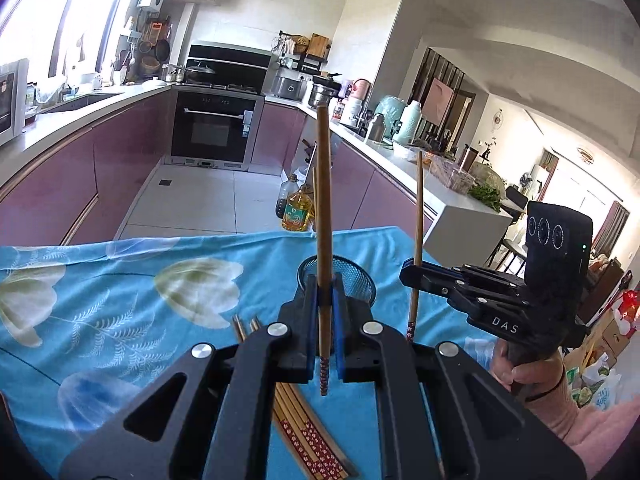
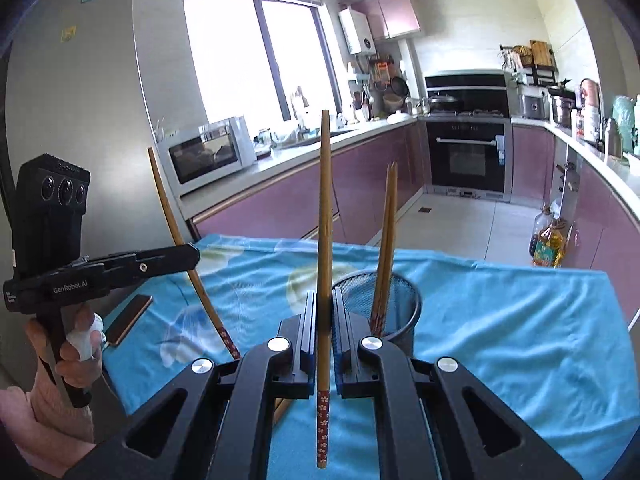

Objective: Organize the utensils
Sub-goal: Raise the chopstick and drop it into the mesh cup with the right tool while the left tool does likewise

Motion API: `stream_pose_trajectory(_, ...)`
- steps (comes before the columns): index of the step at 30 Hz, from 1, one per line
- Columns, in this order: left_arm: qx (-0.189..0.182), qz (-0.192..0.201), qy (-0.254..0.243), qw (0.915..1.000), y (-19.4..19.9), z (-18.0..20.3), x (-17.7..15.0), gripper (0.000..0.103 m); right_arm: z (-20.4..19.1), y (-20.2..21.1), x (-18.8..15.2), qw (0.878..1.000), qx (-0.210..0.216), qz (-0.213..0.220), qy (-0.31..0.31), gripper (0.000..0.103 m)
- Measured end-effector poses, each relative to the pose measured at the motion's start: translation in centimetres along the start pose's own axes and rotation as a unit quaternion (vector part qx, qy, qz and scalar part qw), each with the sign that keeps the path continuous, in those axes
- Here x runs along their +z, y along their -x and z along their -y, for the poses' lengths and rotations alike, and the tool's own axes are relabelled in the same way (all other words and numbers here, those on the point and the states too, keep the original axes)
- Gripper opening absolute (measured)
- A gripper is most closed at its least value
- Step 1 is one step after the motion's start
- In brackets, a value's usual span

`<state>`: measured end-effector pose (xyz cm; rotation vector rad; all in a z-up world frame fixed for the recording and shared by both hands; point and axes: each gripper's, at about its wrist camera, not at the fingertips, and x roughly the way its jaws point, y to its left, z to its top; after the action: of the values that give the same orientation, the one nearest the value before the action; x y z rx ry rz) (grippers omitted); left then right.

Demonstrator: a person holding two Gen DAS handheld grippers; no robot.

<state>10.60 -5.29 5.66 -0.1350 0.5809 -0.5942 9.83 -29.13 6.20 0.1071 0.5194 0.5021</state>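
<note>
My left gripper (image 1: 325, 300) is shut on a wooden chopstick (image 1: 324, 216) and holds it upright above the table, just in front of the black mesh cup (image 1: 356, 278). My right gripper (image 2: 324, 320) is shut on another chopstick (image 2: 324, 240), also upright, beside the mesh cup (image 2: 400, 304), which holds two chopsticks (image 2: 386, 248). The right gripper with its chopstick (image 1: 418, 240) shows in the left wrist view (image 1: 408, 274); the left gripper with its chopstick (image 2: 180, 236) shows in the right wrist view (image 2: 192, 256). Several loose chopsticks (image 1: 304, 432) lie on the blue floral cloth (image 1: 120, 300).
A phone (image 2: 128, 320) lies on the cloth near the left edge of the table. Oil bottles (image 1: 296, 208) stand on the floor past the table's far edge. Pink kitchen cabinets, an oven and crowded counters surround the room.
</note>
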Motion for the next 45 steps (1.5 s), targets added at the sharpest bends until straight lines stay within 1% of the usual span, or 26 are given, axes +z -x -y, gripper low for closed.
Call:
stream_pose_trajectory(4, -0.005, 0.016, -0.003, 0.9998, -0.7, 0.8, 2.3, 0.007, 0.7, 0.4, 2.2, 0.999, -0.007, 0.031, -0.004, 0.006)
stream_pose_trajectory(7, -0.005, 0.025, -0.007, 0.9996, -1.4, 1.3, 3.7, 0.007, 1.4, 0.1, 3.5, 0.999, -0.010, 0.047, -0.012, 0.006)
stream_pose_trajectory(14, 0.002, 0.042, -0.021, 0.9989, -2.7, 2.3, 6.5, 0.007, 3.0, -1.1, 5.3, 0.997, -0.022, 0.066, -0.029, 0.006)
stream_pose_trajectory(19, 0.016, 0.039, -0.029, 0.9987, -4.4, 2.8, 7.1, 0.007, 3.8, -2.4, 5.9, 0.996, -0.035, 0.074, -0.038, 0.006)
stream_pose_trajectory(23, 0.027, 0.017, -0.031, 0.9990, -6.3, 2.8, 6.7, 0.007, 4.3, -4.1, 5.2, 0.997, -0.042, 0.056, -0.044, 0.006)
stream_pose_trajectory(31, 0.030, -0.036, -0.034, 0.9983, -10.2, 2.0, 5.1, 0.007, 4.5, -6.8, 2.7, 0.998, -0.048, -0.016, -0.037, 0.006)
stream_pose_trajectory(37, 0.033, -0.068, -0.039, 0.9964, -12.3, 1.3, 3.6, 0.007, 4.7, -8.4, 1.8, 0.995, -0.057, -0.071, -0.034, 0.006)
stream_pose_trajectory(41, 0.036, -0.074, -0.036, 0.9959, -13.1, 0.9, 3.1, 0.007, 4.4, -8.8, 1.7, 0.994, -0.058, -0.086, -0.034, 0.006)
stream_pose_trajectory(45, 0.037, -0.075, -0.038, 0.9957, -13.4, 0.4, 3.2, 0.007, 4.0, -7.9, 2.4, 0.994, -0.053, -0.087, -0.029, 0.006)
